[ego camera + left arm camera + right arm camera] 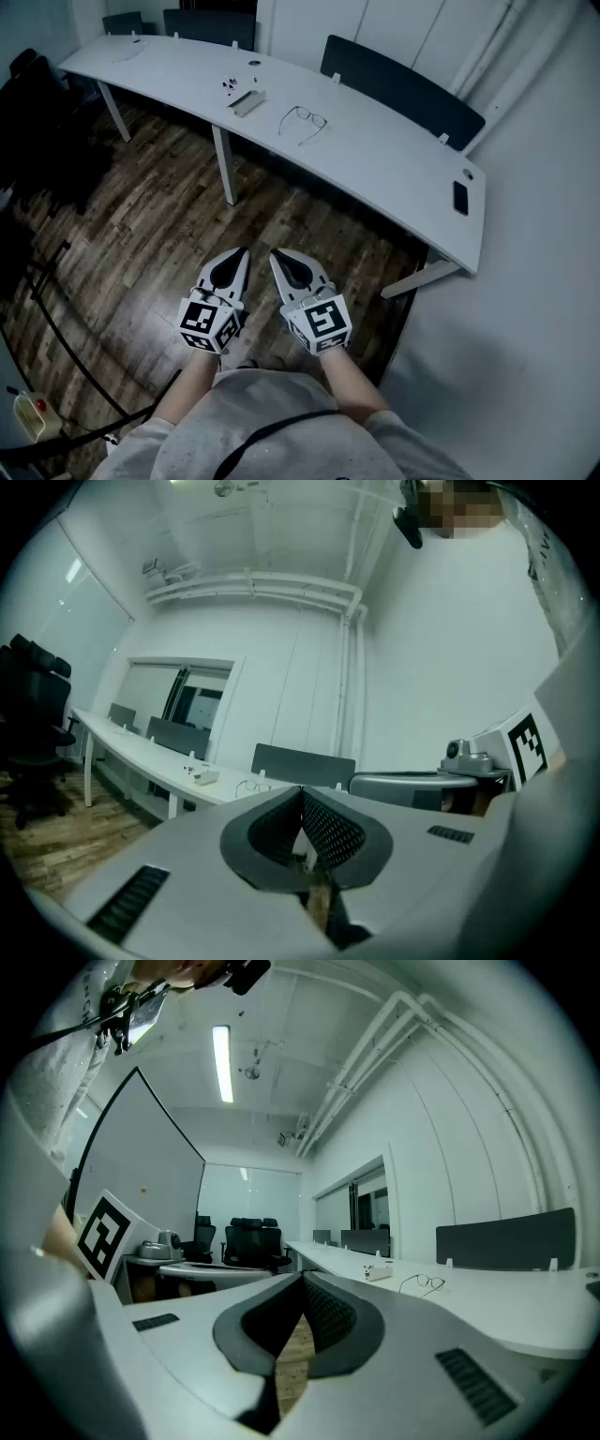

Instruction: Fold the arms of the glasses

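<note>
A pair of thin-framed glasses [304, 119] lies on the long white table [375, 159], arms spread open; it also shows small in the right gripper view as the glasses [424, 1283] and faintly in the left gripper view as the glasses [251, 785]. My left gripper [243, 251] and right gripper [275, 253] are held side by side over the wooden floor, well short of the table. Both point level toward the table. Their jaws are shut with nothing between them.
A small white box [248, 101] and tiny dark bits lie left of the glasses. A black phone [460, 198] rests near the table's right end. Dark chairs [403, 89] stand behind the table. A black cable [66, 347] runs across the floor at left.
</note>
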